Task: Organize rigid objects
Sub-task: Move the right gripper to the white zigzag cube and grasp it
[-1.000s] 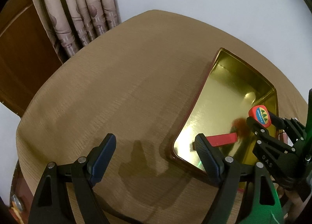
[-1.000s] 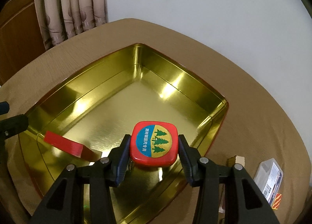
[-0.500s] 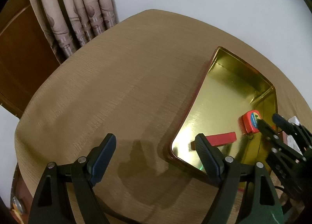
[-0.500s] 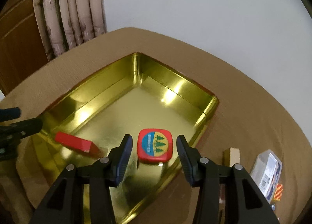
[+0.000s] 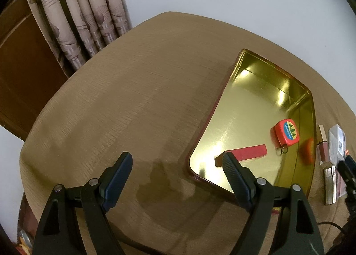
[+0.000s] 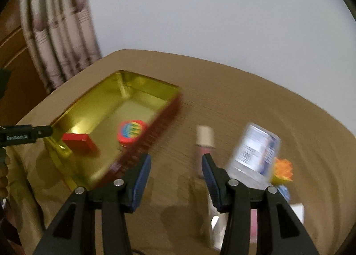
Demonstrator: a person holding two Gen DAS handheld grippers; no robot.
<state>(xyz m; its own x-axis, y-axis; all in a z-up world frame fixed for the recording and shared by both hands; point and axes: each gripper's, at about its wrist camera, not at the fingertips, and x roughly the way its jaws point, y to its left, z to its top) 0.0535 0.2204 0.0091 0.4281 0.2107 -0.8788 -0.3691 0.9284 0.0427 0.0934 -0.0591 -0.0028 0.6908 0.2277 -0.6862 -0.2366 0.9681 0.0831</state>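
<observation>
A gold tin [image 5: 249,108] with a red outer wall lies on the brown table [image 5: 133,99]. Inside it are a red tape measure [image 5: 286,132] with a tree label and a red bar [image 5: 244,152]. My left gripper [image 5: 175,161] hovers open and empty over the table, at the tin's near left corner. The blurred right wrist view shows the tin [image 6: 100,99], tape measure [image 6: 131,132] and bar [image 6: 77,141] off to the left. My right gripper [image 6: 175,161] is open over bare table right of the tin, with nothing between its fingers. A pink tube [image 6: 203,143] lies just beyond it.
Right of the tin lie a clear plastic box [image 6: 255,150], an orange and yellow item [image 6: 282,170] and a white object [image 6: 298,210]. Curtains [image 5: 77,21] and a wooden door stand behind the table's far left. A white wall is at the back.
The right gripper let go of the tape measure, which now lies in the tin, then drew back and swung right toward the loose items. The left gripper has stayed put.
</observation>
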